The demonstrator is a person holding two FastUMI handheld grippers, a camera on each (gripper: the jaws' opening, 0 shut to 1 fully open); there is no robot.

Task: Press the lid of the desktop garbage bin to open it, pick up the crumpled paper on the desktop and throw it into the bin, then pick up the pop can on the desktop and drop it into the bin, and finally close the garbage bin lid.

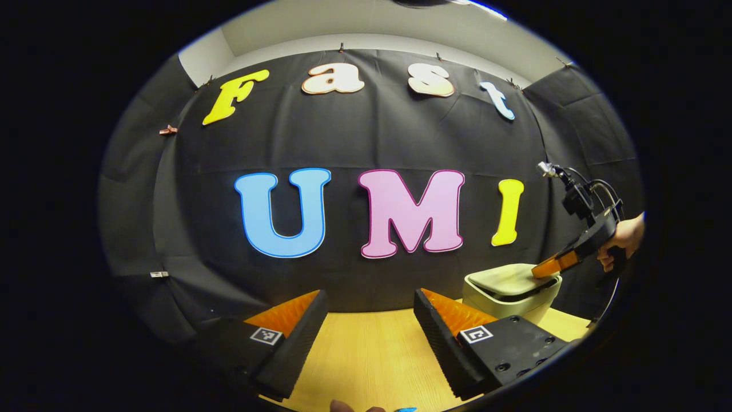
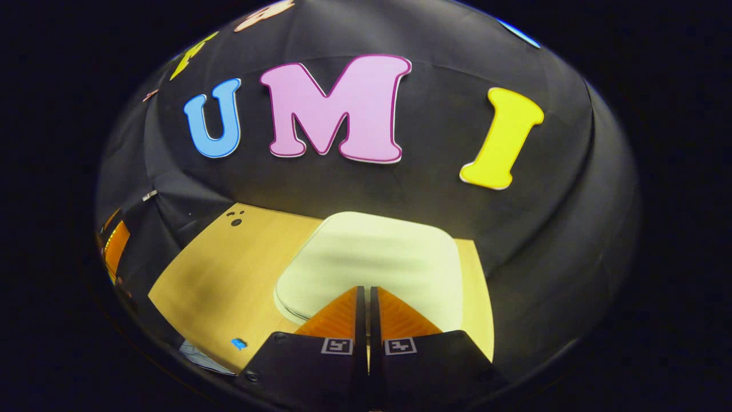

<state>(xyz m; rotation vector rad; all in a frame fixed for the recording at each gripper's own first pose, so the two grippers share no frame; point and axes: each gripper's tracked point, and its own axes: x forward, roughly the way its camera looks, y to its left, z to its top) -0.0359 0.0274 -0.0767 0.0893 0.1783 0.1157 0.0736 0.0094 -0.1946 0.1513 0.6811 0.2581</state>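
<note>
The garbage bin is seen standing on the wooden desktop, close before the black cloth wall. Its pale lid is pressed from above by the tips of the right gripper, whose fingers are clenched together with nothing between them. That gripper is held by a hand beside the bin. The left gripper is kept well apart from the bin, above the desktop, its jaws spread wide and empty.

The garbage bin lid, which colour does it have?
Pale cream-green lid, plain, no pattern; best in the right gripper view.
</note>
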